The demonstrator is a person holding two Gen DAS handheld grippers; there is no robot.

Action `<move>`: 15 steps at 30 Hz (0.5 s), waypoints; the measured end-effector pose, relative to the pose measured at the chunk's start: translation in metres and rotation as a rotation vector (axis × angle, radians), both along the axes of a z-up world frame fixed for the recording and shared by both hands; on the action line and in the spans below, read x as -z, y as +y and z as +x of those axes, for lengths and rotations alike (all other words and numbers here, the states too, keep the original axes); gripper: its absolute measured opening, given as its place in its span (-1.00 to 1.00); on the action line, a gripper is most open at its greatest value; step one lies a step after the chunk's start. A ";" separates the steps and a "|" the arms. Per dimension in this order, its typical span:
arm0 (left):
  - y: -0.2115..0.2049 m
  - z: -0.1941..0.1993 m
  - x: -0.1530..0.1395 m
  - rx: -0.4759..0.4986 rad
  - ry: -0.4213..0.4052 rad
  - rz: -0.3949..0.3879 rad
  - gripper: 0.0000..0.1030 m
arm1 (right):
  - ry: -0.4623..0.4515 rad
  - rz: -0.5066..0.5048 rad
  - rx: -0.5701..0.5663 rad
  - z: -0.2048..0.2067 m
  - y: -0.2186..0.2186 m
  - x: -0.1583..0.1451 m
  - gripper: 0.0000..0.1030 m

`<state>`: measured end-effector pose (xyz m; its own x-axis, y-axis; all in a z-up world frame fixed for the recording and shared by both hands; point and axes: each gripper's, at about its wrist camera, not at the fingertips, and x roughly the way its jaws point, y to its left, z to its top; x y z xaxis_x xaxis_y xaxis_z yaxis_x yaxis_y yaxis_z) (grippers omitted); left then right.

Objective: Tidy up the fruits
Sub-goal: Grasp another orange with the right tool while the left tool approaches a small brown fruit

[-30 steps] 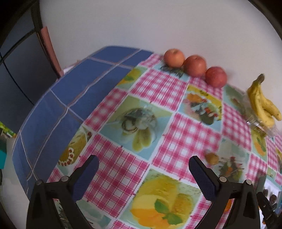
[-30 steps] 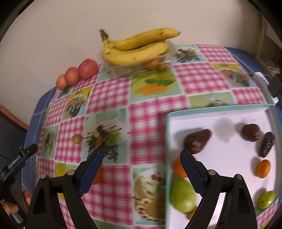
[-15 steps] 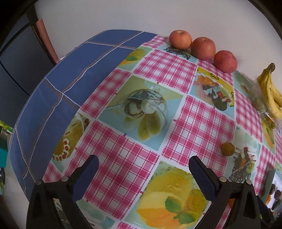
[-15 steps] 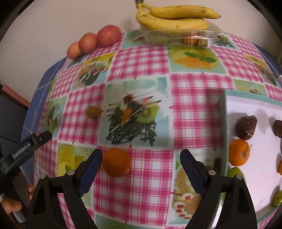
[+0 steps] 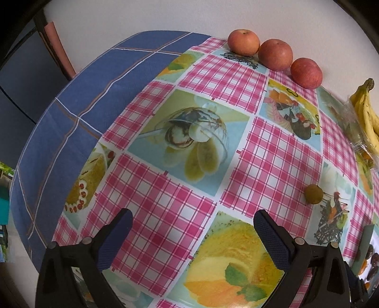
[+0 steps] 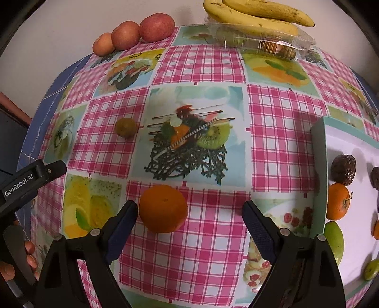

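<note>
Orange (image 6: 163, 208) just inside wide right tongs (image 6: 190, 214), left tongs (image 5: 193, 224) wide, small brownish fruit (image 6: 126, 127) beyond, tray (image 6: 318, 151) right.

An orange (image 6: 163, 208) sits low and left of centre in the right wrist view, round and whole. A small olive-brown fruit (image 6: 126, 127) lies above it at mid left. Three reddish apples (image 6: 133, 34) stand in a touching row at the upper left. A bunch of yellow bananas (image 6: 255, 14) rests on a clear plastic box (image 6: 265, 41) at the top. At the right edge, a white tray (image 6: 318, 151) holds dark wrinkled fruits (image 6: 343, 168), a small orange (image 6: 337, 201) and green fruits (image 6: 335, 241).
</note>
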<state>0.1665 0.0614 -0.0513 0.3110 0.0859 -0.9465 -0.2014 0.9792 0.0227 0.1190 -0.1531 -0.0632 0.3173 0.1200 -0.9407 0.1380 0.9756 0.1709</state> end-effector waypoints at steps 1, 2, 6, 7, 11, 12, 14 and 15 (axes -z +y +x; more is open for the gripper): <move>-0.001 0.000 0.000 0.000 -0.001 0.001 1.00 | -0.004 -0.002 0.002 0.000 0.000 -0.001 0.74; -0.001 -0.001 -0.001 0.001 -0.002 0.002 1.00 | -0.007 -0.002 0.002 0.000 0.000 -0.001 0.73; -0.003 -0.003 -0.002 0.001 -0.007 0.008 1.00 | -0.017 0.004 -0.012 -0.002 0.004 -0.005 0.48; -0.004 -0.003 -0.003 0.003 -0.008 0.009 1.00 | -0.015 0.009 -0.018 -0.002 0.005 -0.004 0.43; -0.008 -0.002 -0.003 0.015 -0.009 0.010 1.00 | -0.018 0.010 -0.042 -0.001 0.011 -0.004 0.13; -0.008 -0.002 -0.003 0.017 -0.009 0.010 1.00 | -0.023 0.018 -0.045 -0.001 0.012 -0.005 0.01; -0.009 -0.001 -0.003 0.019 -0.008 0.009 1.00 | -0.026 0.035 -0.048 -0.001 0.012 -0.006 -0.10; -0.010 -0.002 -0.004 0.019 -0.009 0.008 1.00 | -0.028 0.039 -0.051 -0.002 0.012 -0.007 -0.14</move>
<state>0.1649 0.0513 -0.0472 0.3210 0.0872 -0.9431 -0.1829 0.9827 0.0286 0.1172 -0.1410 -0.0565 0.3362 0.1733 -0.9257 0.0831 0.9736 0.2125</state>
